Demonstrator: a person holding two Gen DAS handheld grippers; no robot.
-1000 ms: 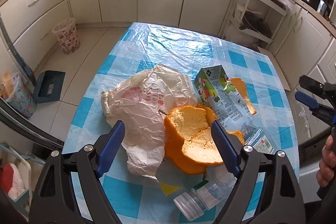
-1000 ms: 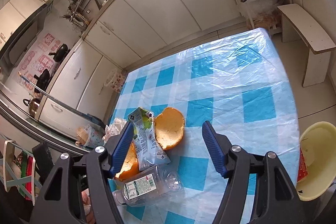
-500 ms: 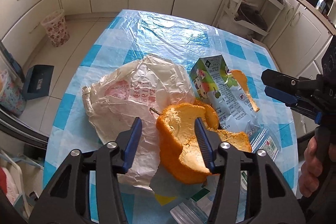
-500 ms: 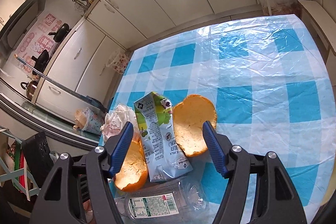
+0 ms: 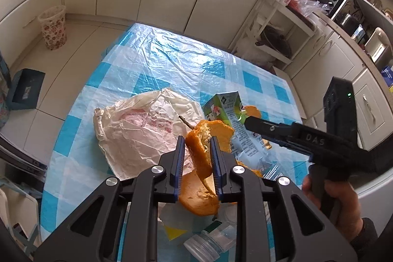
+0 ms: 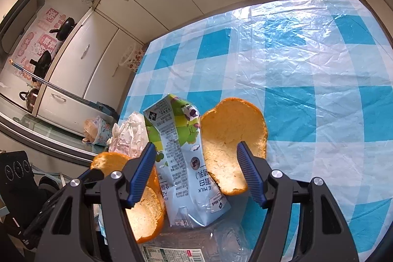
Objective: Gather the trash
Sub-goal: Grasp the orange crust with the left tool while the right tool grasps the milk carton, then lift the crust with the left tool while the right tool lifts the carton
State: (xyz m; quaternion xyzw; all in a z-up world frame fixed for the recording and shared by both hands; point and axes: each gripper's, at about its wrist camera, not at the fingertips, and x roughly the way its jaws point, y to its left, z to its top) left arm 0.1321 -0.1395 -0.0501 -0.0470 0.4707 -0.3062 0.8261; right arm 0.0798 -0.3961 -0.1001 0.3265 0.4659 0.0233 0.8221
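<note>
My left gripper [image 5: 195, 146] is shut on a big orange peel [image 5: 205, 151], pinching its raised edge. The peel also shows at the lower left of the right wrist view [image 6: 145, 210]. My right gripper [image 6: 195, 163] is open and straddles a flattened milk carton [image 6: 181, 163] and part of a second orange peel [image 6: 231, 136]. In the left wrist view the right gripper [image 5: 248, 123] reaches in from the right over the carton [image 5: 226, 104]. A crumpled white plastic bag [image 5: 142, 131] lies left of the peel. A crushed clear bottle [image 5: 208, 242] lies at the near edge.
The table [image 6: 307, 60] has a blue and white checked plastic cover. A flowered waste bin [image 5: 52, 27] stands on the floor by the cabinets at the far left. A white shelf rack [image 5: 272, 41] stands beyond the table's far right corner.
My left gripper closed from wide open onto the orange peel's edge. My right gripper moved forward and down over the carton and stayed open.
</note>
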